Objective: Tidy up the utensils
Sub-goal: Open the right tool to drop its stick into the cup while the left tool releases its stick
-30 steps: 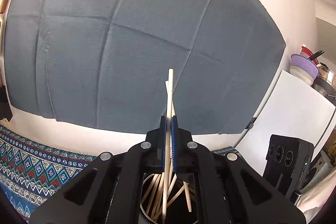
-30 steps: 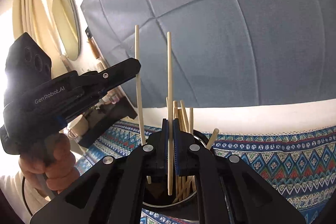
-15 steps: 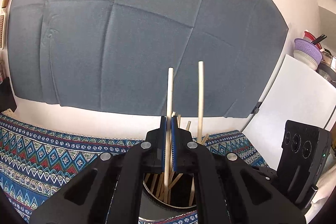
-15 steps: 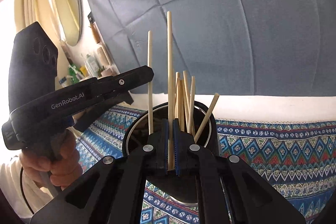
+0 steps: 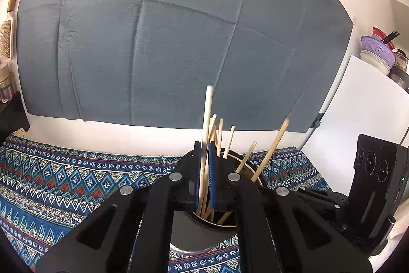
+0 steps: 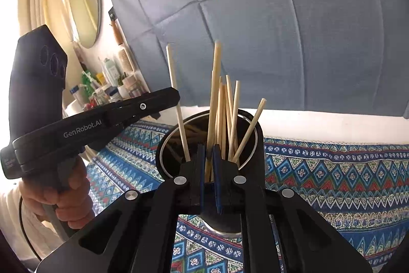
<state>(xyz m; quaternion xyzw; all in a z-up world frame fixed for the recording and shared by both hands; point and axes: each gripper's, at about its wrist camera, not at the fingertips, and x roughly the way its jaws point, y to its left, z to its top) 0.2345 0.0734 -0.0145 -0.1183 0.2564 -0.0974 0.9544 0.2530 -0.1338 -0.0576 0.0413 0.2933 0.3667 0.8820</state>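
Observation:
A dark metal cup (image 6: 255, 145) holding several pale wooden chopsticks (image 6: 226, 114) stands on a patterned cloth. My left gripper (image 5: 203, 149) is shut on one chopstick (image 5: 207, 114). In the right wrist view that chopstick (image 6: 176, 83) runs down from the left gripper (image 6: 175, 100) into the cup's mouth. My right gripper (image 6: 209, 152) sits just in front of the cup. Its jaws are opening, and a tall chopstick (image 6: 214, 83) leans loose between the blue pads with its lower end in the cup. In the left wrist view the cup (image 5: 194, 229) lies right under my fingers.
The blue patterned cloth (image 6: 332, 170) covers the table. A grey fabric backdrop (image 5: 153, 42) hangs on the wall behind. Bottles and jars (image 6: 110, 83) crowd a shelf at the left. A person's hand (image 6: 69, 196) grips the left handle. Stacked bowls (image 5: 378, 55) sit at far right.
Both grippers have come down and back, so the cup's mouth shows ahead of them. Both chopsticks sank lower into the cup. The right pads have parted slightly and their chopstick has tilted.

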